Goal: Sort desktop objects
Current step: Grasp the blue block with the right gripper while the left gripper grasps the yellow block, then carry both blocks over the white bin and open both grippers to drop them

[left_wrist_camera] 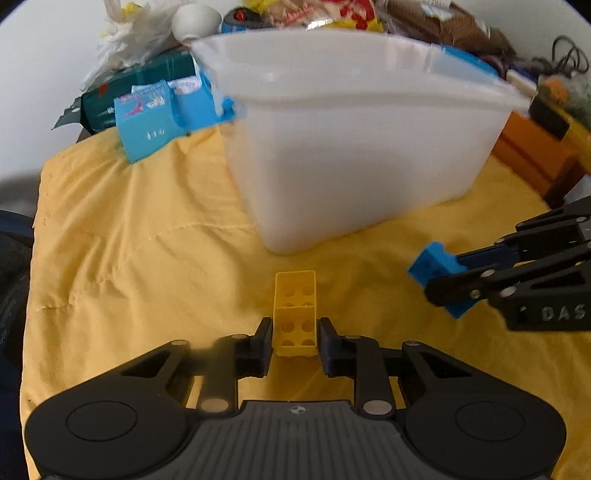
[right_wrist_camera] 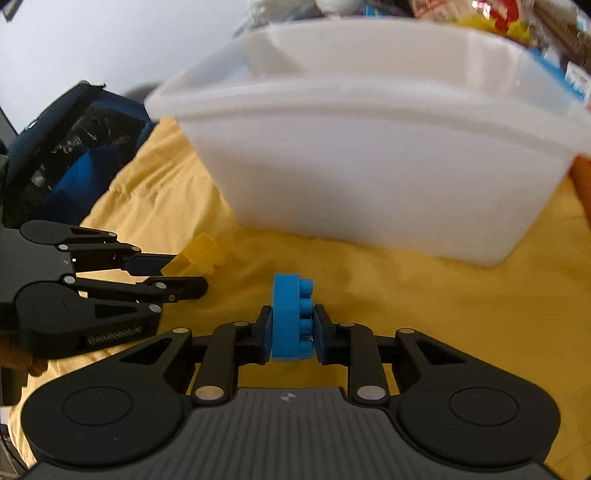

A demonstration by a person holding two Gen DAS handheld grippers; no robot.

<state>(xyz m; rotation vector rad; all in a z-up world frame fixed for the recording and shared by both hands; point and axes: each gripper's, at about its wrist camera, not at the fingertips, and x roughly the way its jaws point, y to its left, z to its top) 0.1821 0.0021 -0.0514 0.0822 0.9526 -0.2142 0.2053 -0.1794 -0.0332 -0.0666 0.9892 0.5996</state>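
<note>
The left tongs [left_wrist_camera: 294, 341] are clamped on a hollow yellow plastic building brick [left_wrist_camera: 295, 314], its open underside with round sockets turned up toward the camera. The right tongs [right_wrist_camera: 291, 332] are clamped on a chunky blue plastic building brick [right_wrist_camera: 291, 317], held on edge with its round studs pointing to the right. Both bricks are held over a wrinkled yellow cloth [left_wrist_camera: 147, 240] that covers the surface.

Just beyond both pairs of tongs, on the cloth, stands a large white translucent plastic tub [left_wrist_camera: 354, 147] with a broad rim; the right wrist view shows a divider wall inside it. Each pair of tongs shows in the other's view, side by side and near each other, apart.

Along the far edge of the surface, behind the tub, lies a jumble: light blue cartons [left_wrist_camera: 147, 122], a dark green packet [left_wrist_camera: 147, 81], crumpled white plastic [left_wrist_camera: 129, 33] and orange blocks [left_wrist_camera: 532, 151] at the far right corner.
</note>
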